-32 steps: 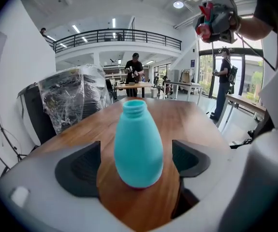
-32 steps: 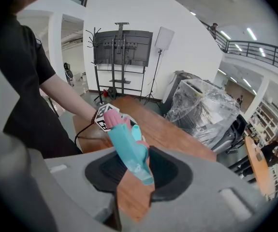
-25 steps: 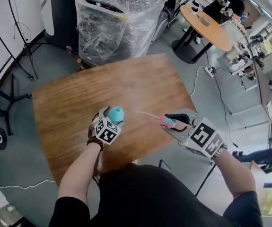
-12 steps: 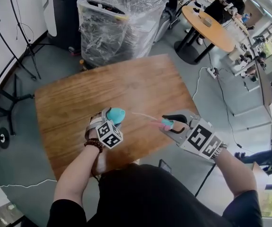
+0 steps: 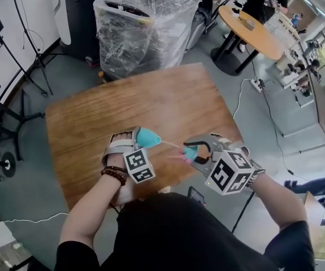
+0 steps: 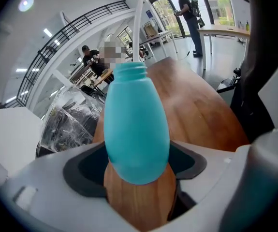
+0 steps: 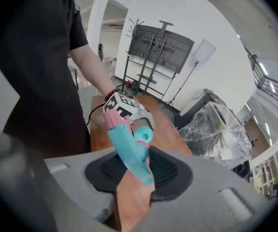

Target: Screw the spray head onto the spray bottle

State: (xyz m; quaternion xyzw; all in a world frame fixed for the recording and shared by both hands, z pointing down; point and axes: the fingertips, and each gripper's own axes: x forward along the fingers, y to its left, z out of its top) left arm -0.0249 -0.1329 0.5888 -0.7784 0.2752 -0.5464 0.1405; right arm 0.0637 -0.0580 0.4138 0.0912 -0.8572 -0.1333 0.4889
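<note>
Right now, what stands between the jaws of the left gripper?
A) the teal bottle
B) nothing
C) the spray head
A: the left gripper, whose jaws have just been closing, grips the teal bottle, while the spray head is in the right gripper.

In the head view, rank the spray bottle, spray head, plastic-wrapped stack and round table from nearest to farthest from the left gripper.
1. Spray bottle: between the left gripper's jaws, which have just been closing.
2. Spray head: rightward, in the right gripper.
3. Plastic-wrapped stack: beyond the wooden table.
4. Round table: far upper right.
</note>
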